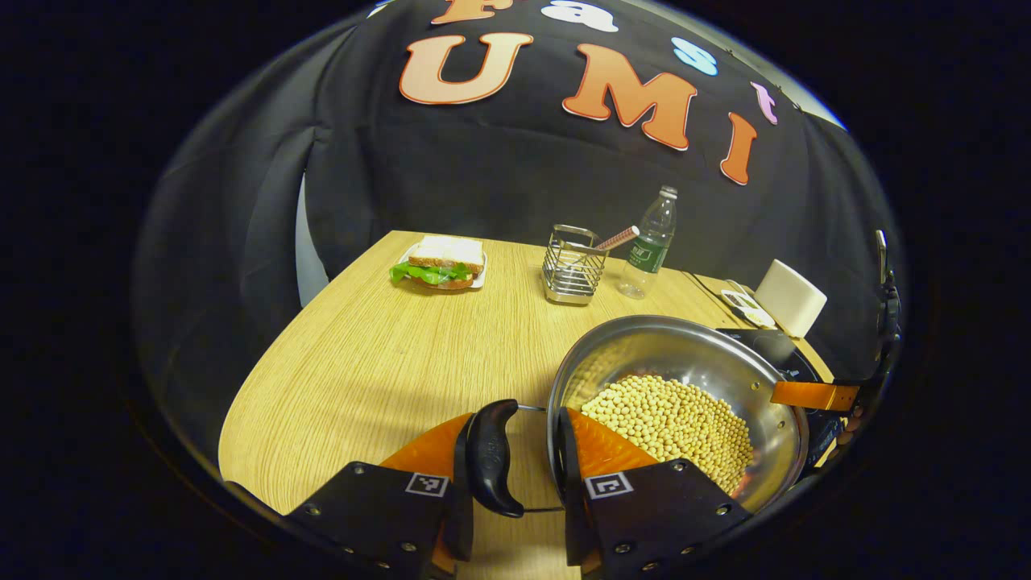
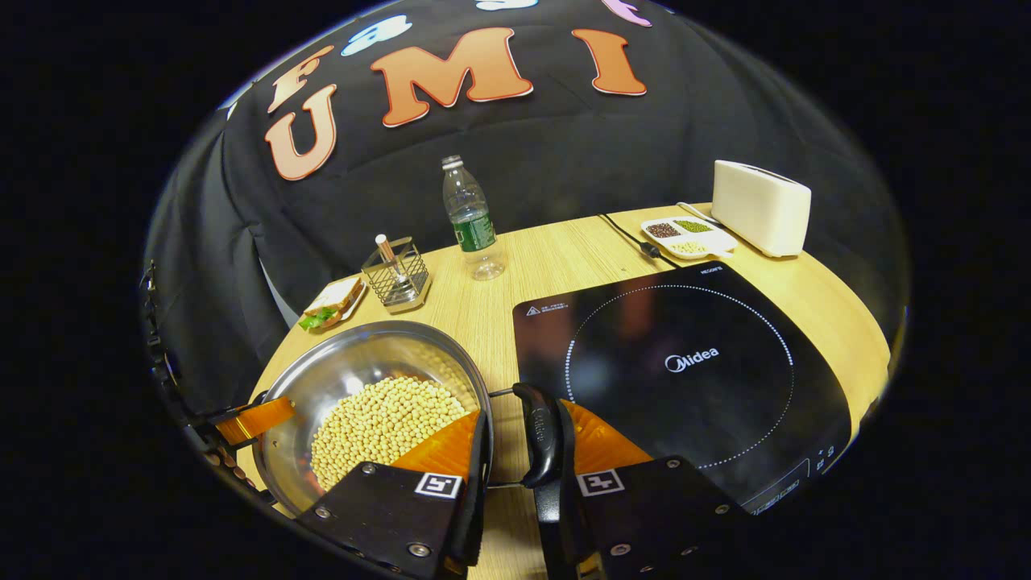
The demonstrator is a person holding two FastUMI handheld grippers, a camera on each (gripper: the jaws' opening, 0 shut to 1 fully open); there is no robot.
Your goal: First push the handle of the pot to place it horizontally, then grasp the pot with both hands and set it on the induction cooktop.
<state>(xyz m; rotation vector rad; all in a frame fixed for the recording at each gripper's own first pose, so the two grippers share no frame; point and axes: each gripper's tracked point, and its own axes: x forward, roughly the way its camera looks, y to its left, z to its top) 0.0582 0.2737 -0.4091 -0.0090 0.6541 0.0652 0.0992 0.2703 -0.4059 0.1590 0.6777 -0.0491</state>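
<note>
A steel pot [image 1: 685, 354] holding soybeans [image 1: 672, 423] stands on the wooden table [image 1: 362, 362], just left of the black induction cooktop [image 2: 693, 362]. My left gripper [image 1: 515, 427] straddles the pot's black left handle [image 1: 491, 455]: one finger is outside the handle, the other inside the pot wall. My right gripper [image 2: 523, 423] holds the right handle [image 2: 540, 435] and the rim of the pot [image 2: 362, 354] the same way. Each gripper also appears at the pot's far side in the other's view: the right gripper [image 1: 809, 395] and the left gripper [image 2: 254, 419].
At the back of the table are a sandwich on a plate [image 1: 441, 264], a wire holder [image 1: 572, 270] with a straw, and a plastic bottle [image 2: 471, 221]. A white toaster [image 2: 759, 207], a divided tray of beans [image 2: 689, 235] and a cable [image 2: 628, 234] lie behind the cooktop.
</note>
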